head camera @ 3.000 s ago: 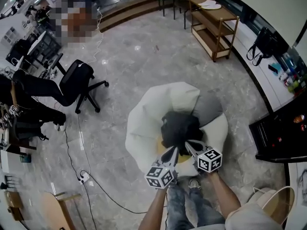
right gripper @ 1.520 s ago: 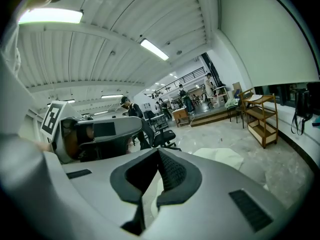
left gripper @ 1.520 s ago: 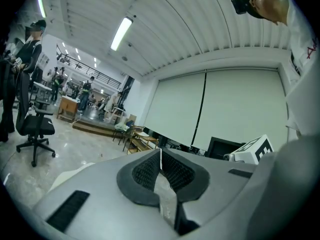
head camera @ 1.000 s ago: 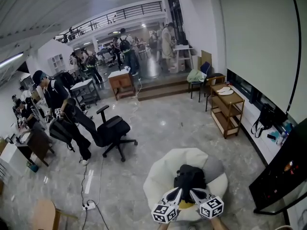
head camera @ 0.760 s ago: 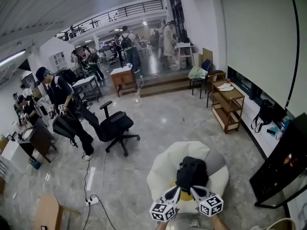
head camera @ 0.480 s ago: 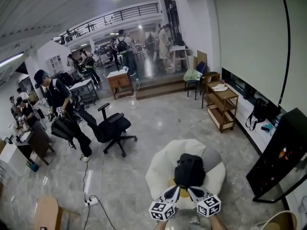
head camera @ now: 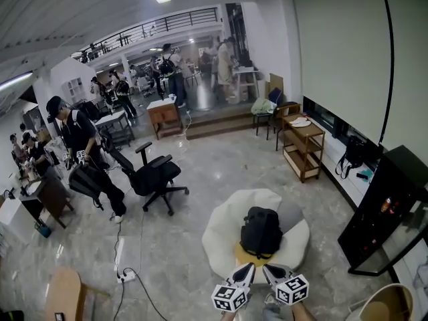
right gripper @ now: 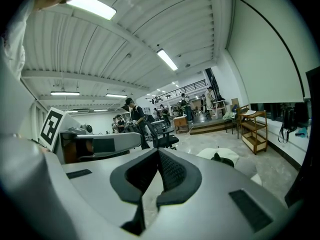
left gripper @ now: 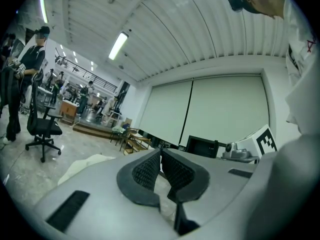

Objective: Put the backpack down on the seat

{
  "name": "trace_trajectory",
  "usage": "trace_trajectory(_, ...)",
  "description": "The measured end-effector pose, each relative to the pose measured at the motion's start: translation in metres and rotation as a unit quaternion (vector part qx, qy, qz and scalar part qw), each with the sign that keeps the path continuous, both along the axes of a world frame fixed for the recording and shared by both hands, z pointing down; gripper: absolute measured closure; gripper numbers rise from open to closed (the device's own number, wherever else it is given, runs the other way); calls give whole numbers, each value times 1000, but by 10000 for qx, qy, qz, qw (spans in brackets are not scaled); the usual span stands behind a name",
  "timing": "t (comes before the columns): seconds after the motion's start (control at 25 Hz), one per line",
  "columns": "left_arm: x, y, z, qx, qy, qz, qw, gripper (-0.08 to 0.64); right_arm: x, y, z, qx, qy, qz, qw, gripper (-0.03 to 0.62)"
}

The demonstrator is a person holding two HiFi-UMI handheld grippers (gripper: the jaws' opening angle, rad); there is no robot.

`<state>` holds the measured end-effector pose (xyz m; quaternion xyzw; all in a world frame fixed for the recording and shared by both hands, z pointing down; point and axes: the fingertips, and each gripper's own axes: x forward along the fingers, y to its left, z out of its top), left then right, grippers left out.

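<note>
Left tool (head camera: 248, 268), right tool (head camera: 267, 269) closed; backpack (head camera: 261, 231) on beanbag (head camera: 223, 227), marble floor (head camera: 200, 172).

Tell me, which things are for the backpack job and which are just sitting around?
For the job: backpack, white beanbag seat under it, left gripper, right gripper, both shut and empty.
Just around: office chair, wooden shelf, power strip.

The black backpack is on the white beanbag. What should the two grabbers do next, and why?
Probably just lower both grippers and rest. The backpack sits in the middle of the beanbag seat. The left gripper and right gripper are shut with nothing between their jaws, and apart from the backpack. The job looks done.
</note>
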<state>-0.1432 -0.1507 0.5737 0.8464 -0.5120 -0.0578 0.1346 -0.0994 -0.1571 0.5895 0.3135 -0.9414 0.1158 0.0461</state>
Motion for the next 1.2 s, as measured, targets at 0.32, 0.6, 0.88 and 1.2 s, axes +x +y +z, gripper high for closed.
trace_trajectory(0.32,17,47,-3,-13,-9,81,10000,522,13,48,-6,18,-11,30,10000,565)
trace_trajectory(0.6,43,70,-10,16,-95,169,9998,522,30,75,-11,45,-52,-67,10000,565)
trace_trajectory(0.88,77,93,-16,38,-157,133,9998,522,66,99,-18,95,-62,-108,9999,565)
trace_trajectory(1.2,130,129,-19,12,-193,91,9998,522,114,136,-25,119,-88,-195,9997,565)
